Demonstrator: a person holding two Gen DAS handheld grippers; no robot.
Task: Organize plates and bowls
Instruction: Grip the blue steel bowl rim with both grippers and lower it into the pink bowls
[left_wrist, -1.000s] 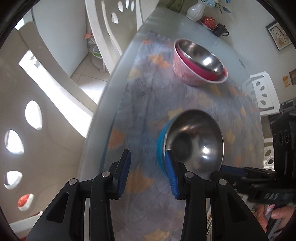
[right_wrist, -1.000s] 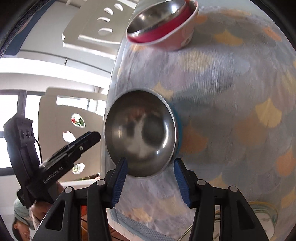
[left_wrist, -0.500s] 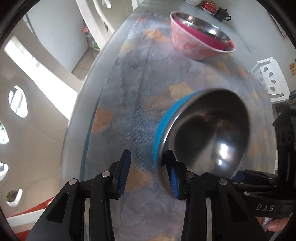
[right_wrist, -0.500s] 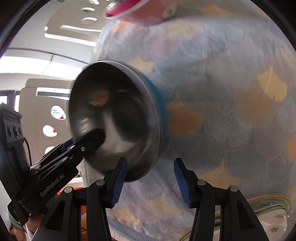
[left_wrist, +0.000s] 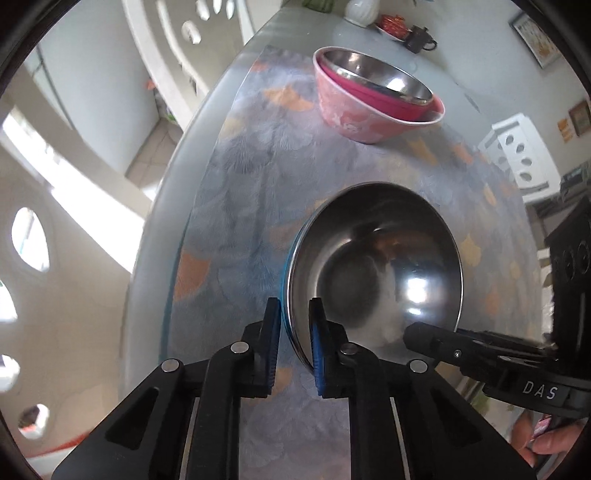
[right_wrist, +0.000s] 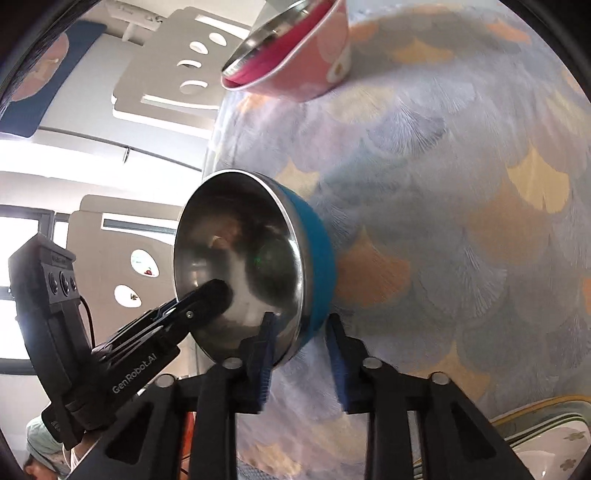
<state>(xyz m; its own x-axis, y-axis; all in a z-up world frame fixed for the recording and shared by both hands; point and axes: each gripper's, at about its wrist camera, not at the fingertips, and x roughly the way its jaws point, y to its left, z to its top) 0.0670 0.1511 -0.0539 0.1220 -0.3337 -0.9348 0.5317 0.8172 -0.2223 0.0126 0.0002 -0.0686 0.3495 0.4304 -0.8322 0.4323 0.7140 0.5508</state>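
Left wrist view: left gripper (left_wrist: 294, 308) pressed together on the near rim of the blue-shelled steel bowl (left_wrist: 373, 266), one blue pad outside the wall, the other inside. Bowl tipped, mouth turned toward the camera, low over the leaf-patterned grey placemat (left_wrist: 236, 206) at the near part of the round glass table (left_wrist: 184, 155); cannot tell whether lifted clear or resting on an edge.

Right wrist view: right gripper (right_wrist: 299, 321) astride the same bowl's rim, inner pad against the shiny inside, outer pad just beside the blue wall. Fingers narrowed but blurred, so cannot tell whether pinching or only close.

Done so far, judging by the layout: one plain steel bowl (left_wrist: 376, 74) already nested inside the pink floral bowl (left_wrist: 354, 118) at the far end of the placemat, well apart from the bowl in hand. At the lower right corner of the right wrist view, a stack of pale plates with a yellowish rim (right_wrist: 546, 435), apparently gathered.

Left to do, probably: carry the blue-shelled steel bowl across to the pink stack, lower it into the nested pair, release both grips. Looks near the end for the bowls; plates too much cut off to judge.
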